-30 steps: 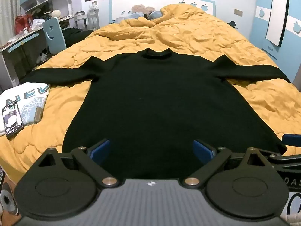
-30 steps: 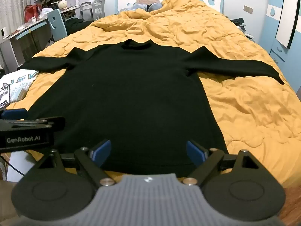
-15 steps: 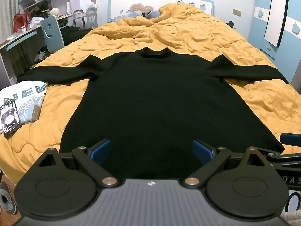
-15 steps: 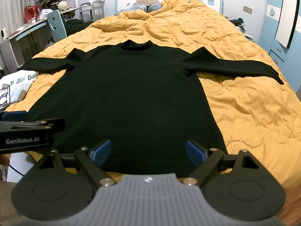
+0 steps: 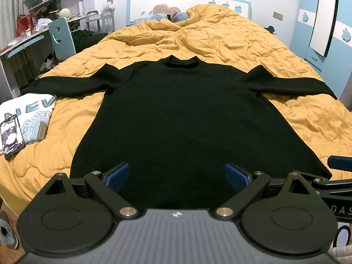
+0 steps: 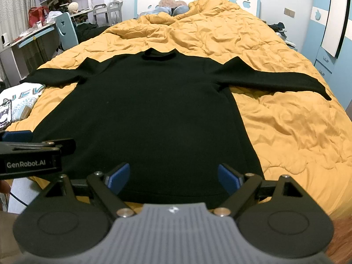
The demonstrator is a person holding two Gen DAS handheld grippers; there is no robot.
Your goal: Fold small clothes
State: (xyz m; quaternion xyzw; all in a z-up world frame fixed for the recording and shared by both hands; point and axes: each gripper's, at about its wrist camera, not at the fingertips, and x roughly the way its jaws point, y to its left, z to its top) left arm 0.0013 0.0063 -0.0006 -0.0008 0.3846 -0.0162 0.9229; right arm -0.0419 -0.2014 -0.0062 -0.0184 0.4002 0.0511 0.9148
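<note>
From my left wrist view, the black sweater's (image 5: 176, 118) hem disappears behind my left gripper (image 5: 176, 176). My right gripper (image 5: 338, 165) is cut off by the right edge, showing only one blue pad and part of a label reading "DAS". The phone (image 5: 11, 134) lies on a folded white T-shirt (image 5: 28, 110) whose print is sliced by the left edge; I can read only fragments. In the right wrist view, that phone (image 6: 5, 114) is mostly cropped. Desk clutter (image 6: 39, 17) is too small to identify.
</note>
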